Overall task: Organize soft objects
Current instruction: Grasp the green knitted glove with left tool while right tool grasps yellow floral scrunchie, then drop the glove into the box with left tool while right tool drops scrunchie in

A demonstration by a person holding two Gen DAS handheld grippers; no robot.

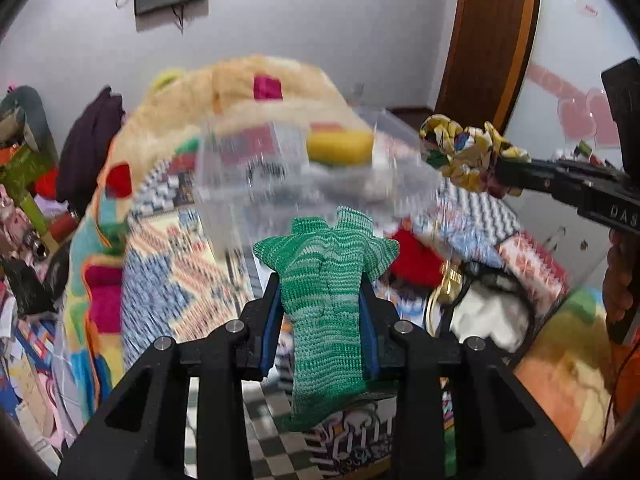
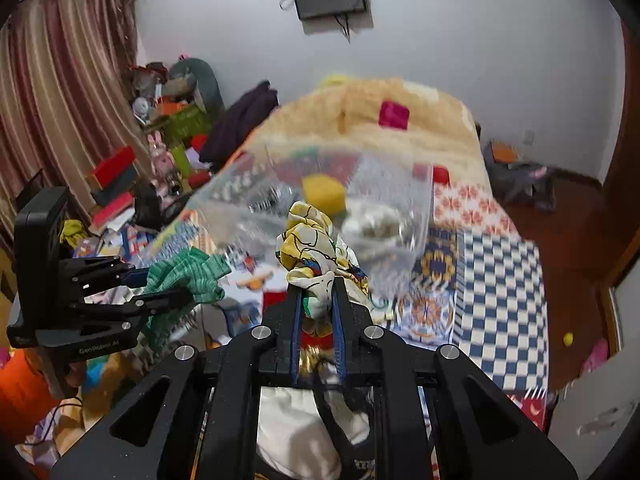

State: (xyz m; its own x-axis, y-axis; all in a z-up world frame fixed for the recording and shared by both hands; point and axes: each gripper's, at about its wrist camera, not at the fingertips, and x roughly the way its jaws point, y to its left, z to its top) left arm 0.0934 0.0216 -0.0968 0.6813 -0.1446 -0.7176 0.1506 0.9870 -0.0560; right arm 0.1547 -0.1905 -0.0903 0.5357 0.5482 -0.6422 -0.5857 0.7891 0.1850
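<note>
My left gripper point(image 1: 322, 298) is shut on a green knitted cloth point(image 1: 328, 280), held up above the bed; it also shows in the right wrist view point(image 2: 188, 272). My right gripper point(image 2: 316, 290) is shut on a yellow patterned scrunchie point(image 2: 310, 236), also seen in the left wrist view point(image 1: 464, 152) at the right. Ahead of both stands a clear plastic bin point(image 1: 280, 168) on the bed, blurred, holding a yellow sponge point(image 1: 340, 146) and a pale soft item point(image 2: 372, 220).
The bed carries a patterned quilt point(image 2: 500, 280) and a fluffy cream blanket point(image 2: 400, 140). A red soft item point(image 1: 412, 256) and white cloth point(image 1: 492, 316) lie below the grippers. Clutter fills the left floor point(image 2: 120, 192). A wooden door point(image 1: 488, 40) stands at right.
</note>
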